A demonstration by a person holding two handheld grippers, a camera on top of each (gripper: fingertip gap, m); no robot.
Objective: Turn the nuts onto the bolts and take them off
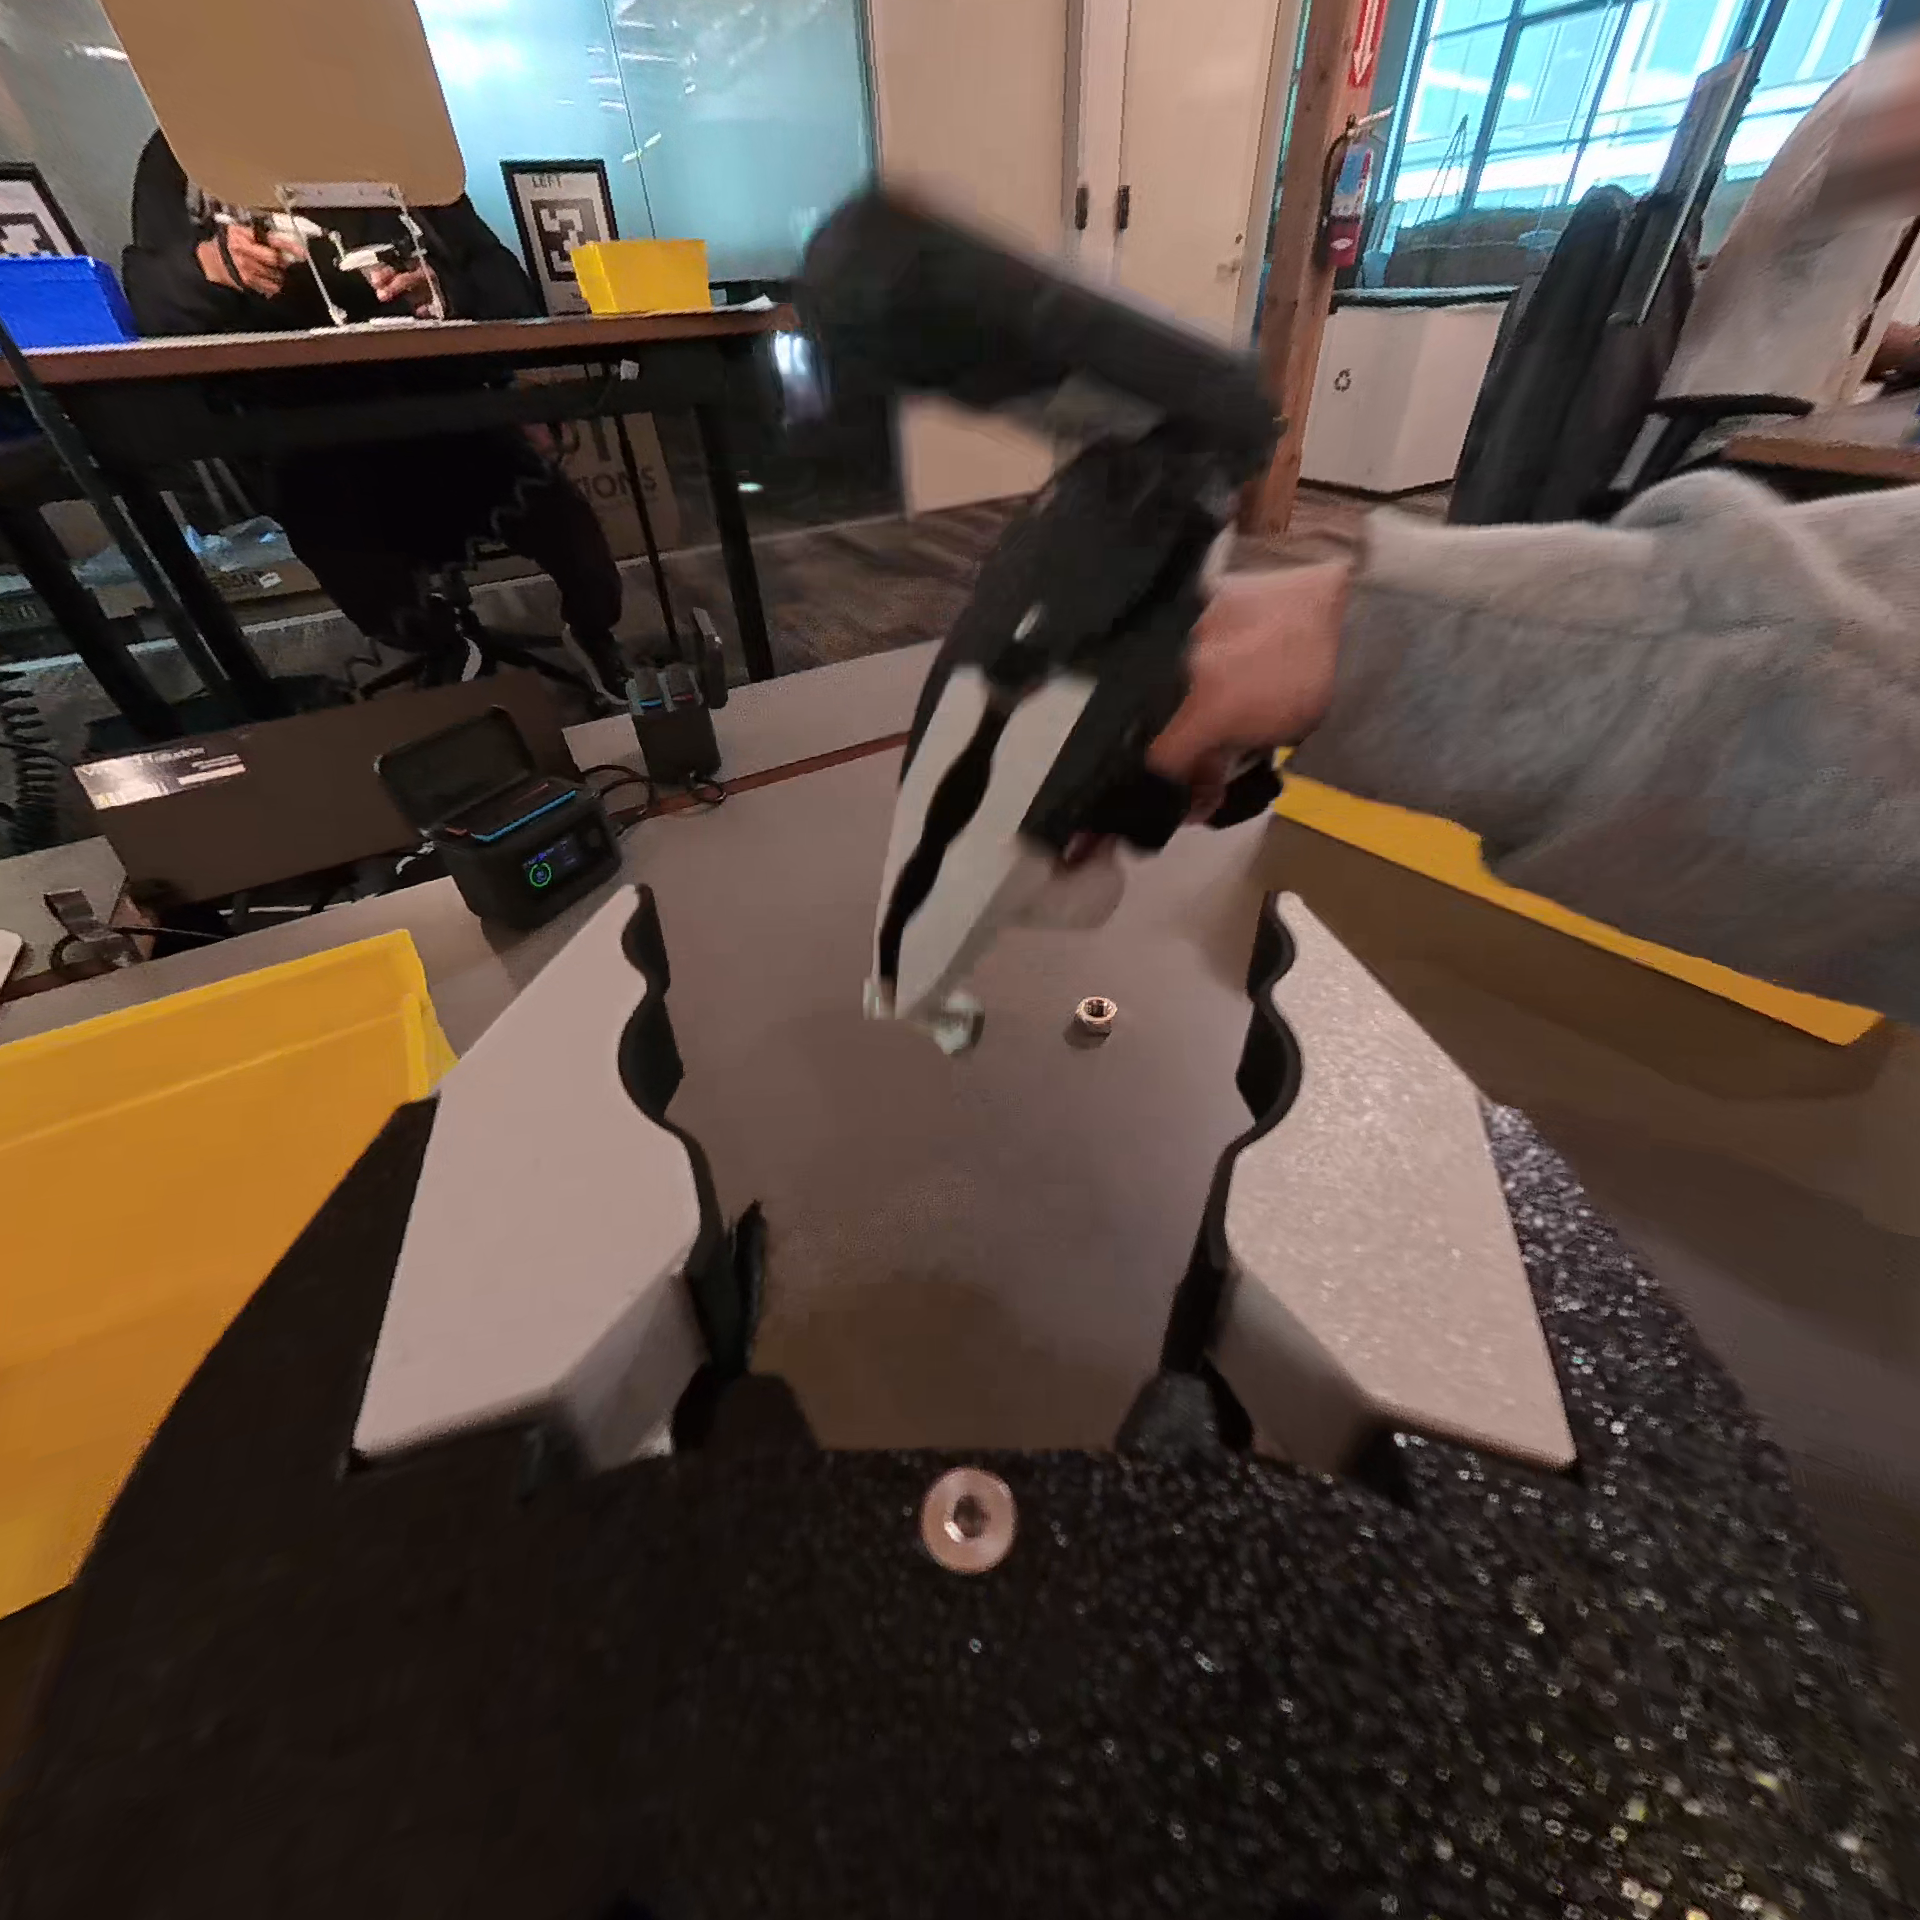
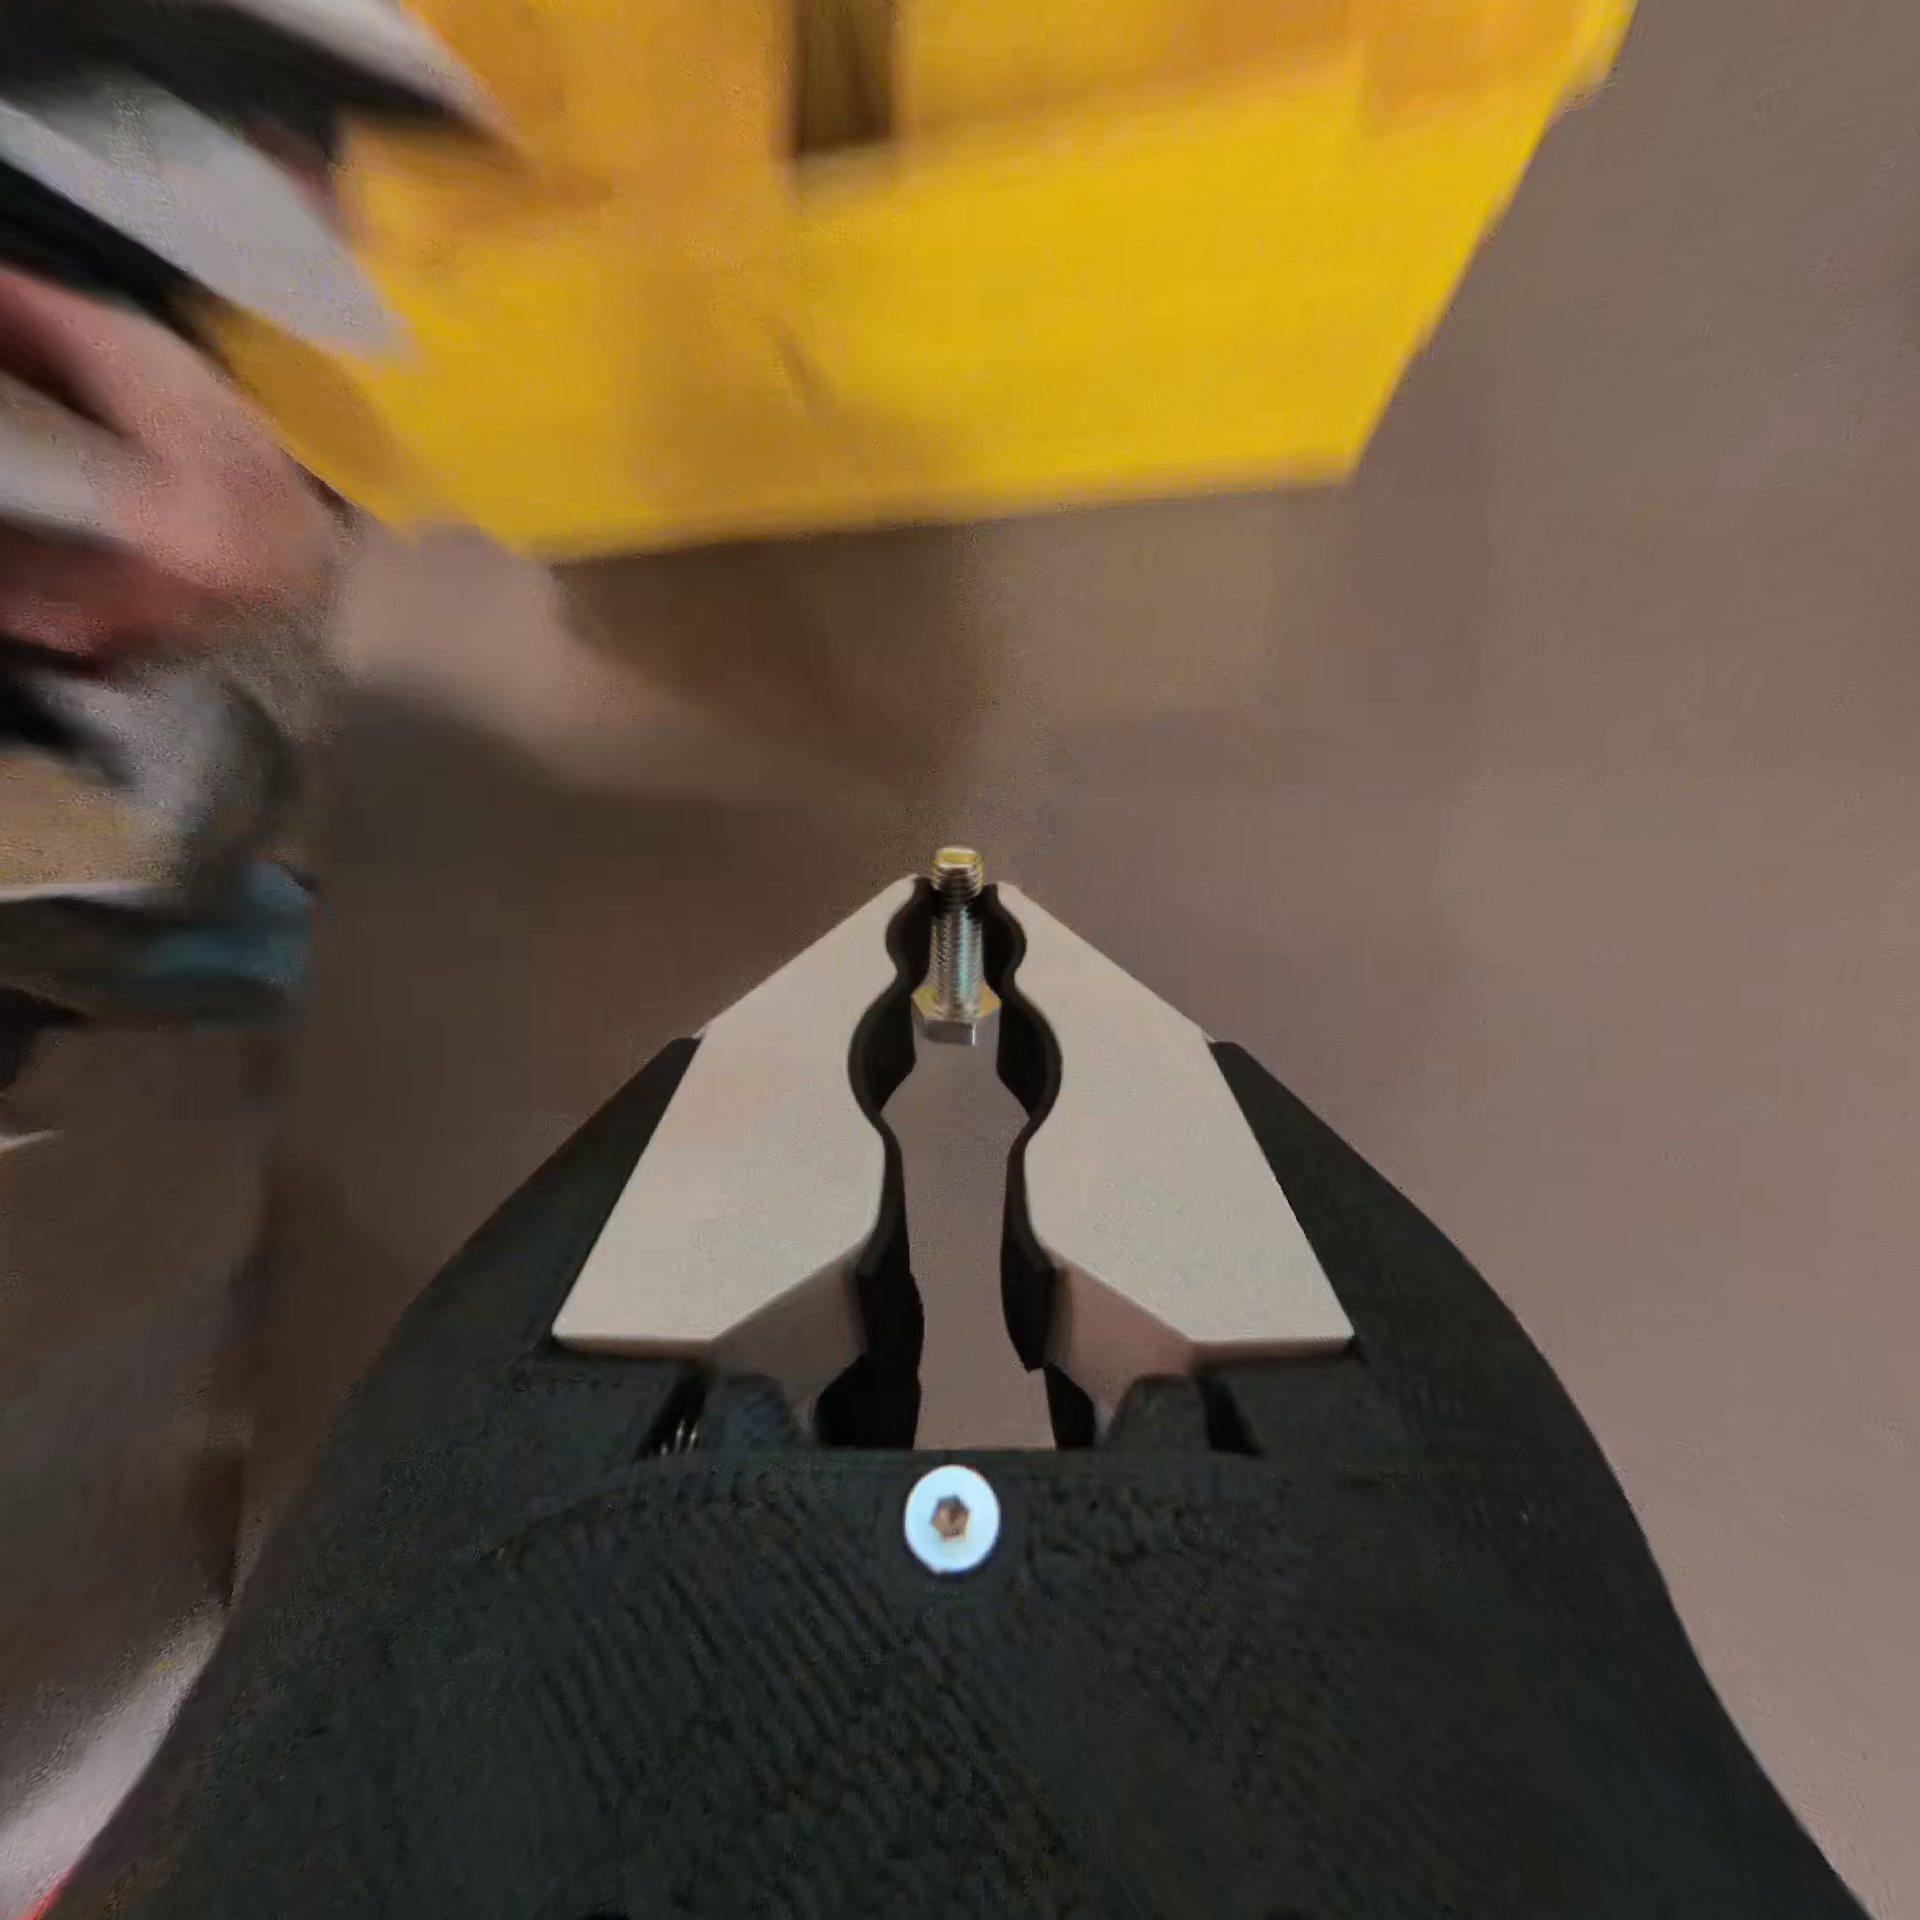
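In the right wrist view my right gripper [image 2: 958, 904] is shut on a silver bolt [image 2: 954, 966]; its hex head sits between the fingers and its threaded end points out past the tips. In the left wrist view that same gripper [image 1: 925, 1003] hangs tips-down just above the table, with the bolt [image 1: 951, 1023] blurred at its tips. A loose silver nut [image 1: 1091, 1016] lies on the table just right of it. My left gripper [image 1: 951, 997] is open and empty, its pale fingers [image 1: 540, 1195] spread wide, a little short of the nut and bolt.
A yellow bin [image 1: 177, 1195] stands at the left and another yellow bin [image 1: 1538, 904] at the right, under the grey sleeve [image 1: 1662, 707]. One yellow bin [image 2: 883, 270] shows ahead in the right wrist view. A black charger case [image 1: 520, 831] sits at the table's back. A person sits at a far table.
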